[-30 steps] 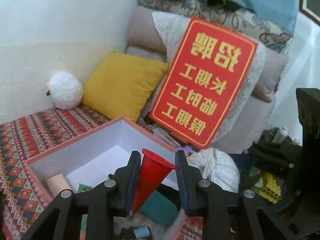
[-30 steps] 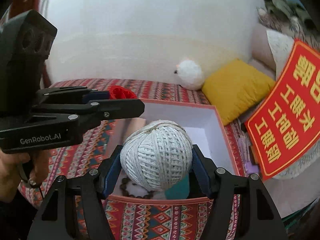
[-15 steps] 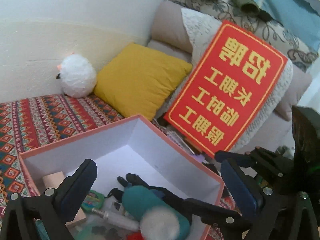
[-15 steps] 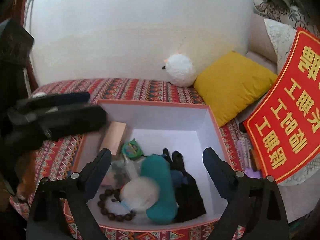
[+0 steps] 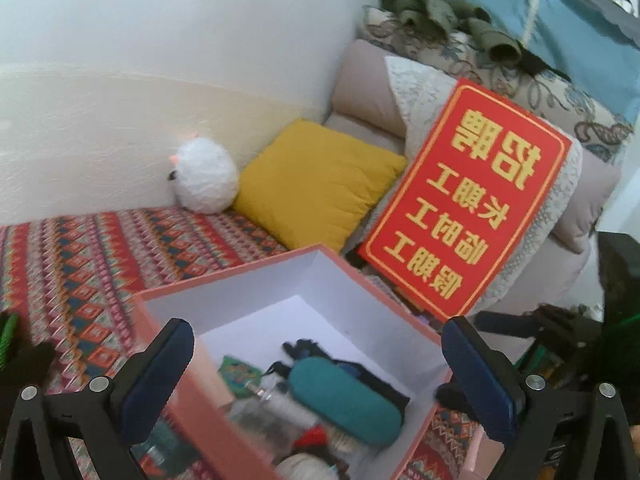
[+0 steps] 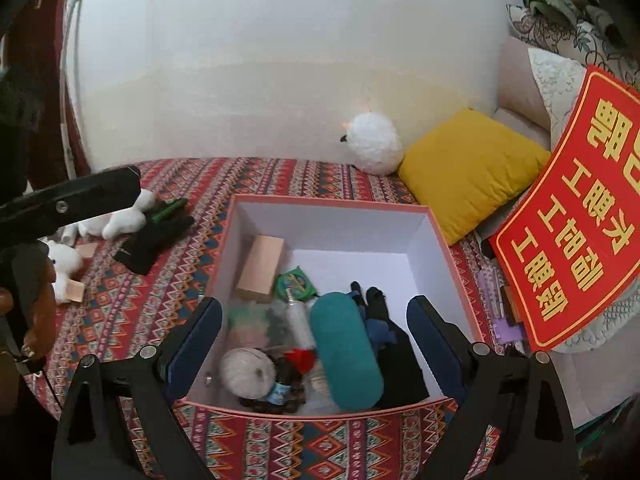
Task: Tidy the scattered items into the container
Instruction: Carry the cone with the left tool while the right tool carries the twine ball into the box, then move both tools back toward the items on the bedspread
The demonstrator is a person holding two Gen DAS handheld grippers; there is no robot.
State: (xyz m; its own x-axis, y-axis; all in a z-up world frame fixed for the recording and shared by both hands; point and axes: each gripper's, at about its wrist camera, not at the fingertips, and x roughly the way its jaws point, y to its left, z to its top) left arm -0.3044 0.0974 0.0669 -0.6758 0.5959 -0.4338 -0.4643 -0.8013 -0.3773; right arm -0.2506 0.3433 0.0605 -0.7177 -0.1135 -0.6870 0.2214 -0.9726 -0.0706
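Note:
The pink box (image 6: 332, 201) with white inner walls sits on the patterned cloth. Inside lie the white twine ball (image 6: 247, 373), the red cone (image 6: 301, 357), a teal case (image 6: 346, 350), a wooden block (image 6: 261, 263), a green packet (image 6: 295, 281), a small bottle (image 6: 299, 321), dark beads and black cloth. My right gripper (image 6: 314, 338) hangs open above the box's near side, holding nothing. My left gripper (image 5: 318, 376) is open over the box (image 5: 256, 272), empty; the teal case (image 5: 344, 398) shows between its fingers. Left of the box lie a white plush toy (image 6: 120, 220), a black and green item (image 6: 160, 228) and small wooden blocks (image 6: 86, 249).
A white fluffy ball toy (image 6: 374, 143), a yellow cushion (image 6: 468, 168) and a red sign with gold characters (image 6: 580, 240) stand behind the box against grey cushions. A person's hand (image 6: 24, 320) holds the left gripper at the far left. Small purple items (image 6: 504, 320) lie right of the box.
Both grippers opened: the red cone dropped from the left and the twine ball from the right into the box. Both grippers have since lifted and drawn back, the left swinging leftward.

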